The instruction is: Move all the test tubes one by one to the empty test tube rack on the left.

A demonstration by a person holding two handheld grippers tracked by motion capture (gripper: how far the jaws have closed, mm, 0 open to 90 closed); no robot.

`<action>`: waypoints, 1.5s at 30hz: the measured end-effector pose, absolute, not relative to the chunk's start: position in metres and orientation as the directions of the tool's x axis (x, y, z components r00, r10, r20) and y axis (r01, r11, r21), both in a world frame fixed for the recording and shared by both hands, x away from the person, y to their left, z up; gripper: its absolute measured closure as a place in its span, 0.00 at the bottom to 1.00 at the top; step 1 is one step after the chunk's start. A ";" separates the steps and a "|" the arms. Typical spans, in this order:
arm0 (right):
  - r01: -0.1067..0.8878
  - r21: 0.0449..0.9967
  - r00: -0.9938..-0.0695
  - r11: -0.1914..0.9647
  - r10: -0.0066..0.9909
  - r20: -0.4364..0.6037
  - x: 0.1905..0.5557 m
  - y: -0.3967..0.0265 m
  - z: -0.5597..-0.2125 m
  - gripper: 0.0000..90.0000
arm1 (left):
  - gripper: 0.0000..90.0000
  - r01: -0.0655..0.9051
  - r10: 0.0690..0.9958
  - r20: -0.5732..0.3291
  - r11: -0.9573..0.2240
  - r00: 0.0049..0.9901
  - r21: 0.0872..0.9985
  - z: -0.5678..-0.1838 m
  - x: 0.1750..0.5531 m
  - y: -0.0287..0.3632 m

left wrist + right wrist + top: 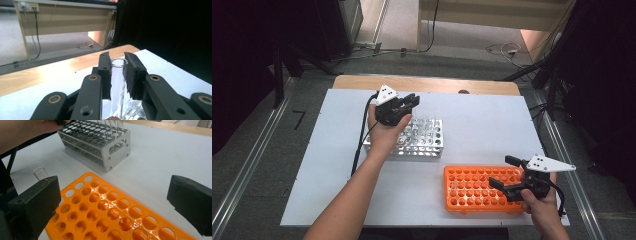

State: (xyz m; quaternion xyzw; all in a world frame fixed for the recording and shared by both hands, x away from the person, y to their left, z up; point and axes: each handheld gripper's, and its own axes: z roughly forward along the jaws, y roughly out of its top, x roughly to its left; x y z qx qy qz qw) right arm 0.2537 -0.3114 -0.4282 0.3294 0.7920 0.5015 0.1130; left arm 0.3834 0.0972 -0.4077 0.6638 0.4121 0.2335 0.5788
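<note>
Above metal rack (412, 142), left tool (404, 106) clamps glass tube (117, 85); right tool (507, 175) spread over orange rack (472, 190).

Lab setting: metal tube rack (422, 137), orange rack (477, 190), white table (492, 125).

No readable text, label or number anywhere

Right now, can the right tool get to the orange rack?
Probably yes. The right tool hangs open just over the orange rack, and nothing lies between them. One glass tube stands at the rack's edge by one jaw, so it should go carefully there.
</note>
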 end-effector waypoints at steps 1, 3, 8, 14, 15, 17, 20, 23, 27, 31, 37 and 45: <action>0.409 0.869 -0.757 0.279 0.635 0.152 0.254 -0.312 -0.428 0.00 | 0.84 0.279 0.821 -0.166 0.009 0.546 0.960 -0.409 0.385 0.096; 0.407 0.870 -0.757 0.277 0.636 0.152 0.254 -0.312 -0.428 0.00 | 0.84 0.284 0.824 -0.165 0.005 0.541 0.959 -0.410 0.387 0.096; 0.408 0.871 -0.755 0.275 0.638 0.153 0.254 -0.313 -0.428 0.00 | 0.84 0.301 0.835 -0.170 0.005 0.524 0.954 -0.413 0.391 0.095; 0.409 0.870 -0.756 0.275 0.637 0.153 0.254 -0.313 -0.427 0.00 | 0.84 0.336 0.829 -0.170 -0.022 0.532 0.942 -0.417 0.392 0.092; 0.407 0.871 -0.757 0.275 0.636 0.153 0.254 -0.313 -0.427 0.00 | 0.84 0.344 0.829 -0.168 -0.031 0.533 0.938 -0.418 0.392 0.092; 0.407 0.871 -0.756 0.275 0.636 0.153 0.254 -0.313 -0.427 0.00 | 0.84 0.351 0.831 -0.165 -0.038 0.531 0.936 -0.419 0.392 0.090; 0.408 0.871 -0.755 0.274 0.637 0.154 0.253 -0.313 -0.427 0.00 | 0.84 0.360 0.829 -0.161 -0.051 0.535 0.932 -0.418 0.391 0.090; 0.406 0.872 -0.757 0.274 0.636 0.152 0.253 -0.313 -0.427 0.00 | 0.84 0.368 0.831 -0.154 -0.065 0.534 0.928 -0.419 0.389 0.090; 0.407 0.871 -0.755 0.274 0.637 0.152 0.253 -0.313 -0.427 0.00 | 0.83 0.378 0.831 -0.148 -0.080 0.536 0.922 -0.423 0.387 0.090; 0.406 0.871 -0.756 0.276 0.637 0.150 0.253 -0.313 -0.427 0.00 | 0.83 0.388 0.829 -0.149 -0.087 0.539 0.917 -0.426 0.386 0.091; 0.407 0.870 -0.757 0.279 0.635 0.151 0.253 -0.312 -0.427 0.00 | 0.82 0.403 0.823 -0.150 -0.103 0.548 0.909 -0.430 0.385 0.091; 0.409 0.868 -0.757 0.281 0.636 0.151 0.253 -0.311 -0.428 0.00 | 0.81 0.415 0.820 -0.147 -0.118 0.553 0.902 -0.433 0.382 0.089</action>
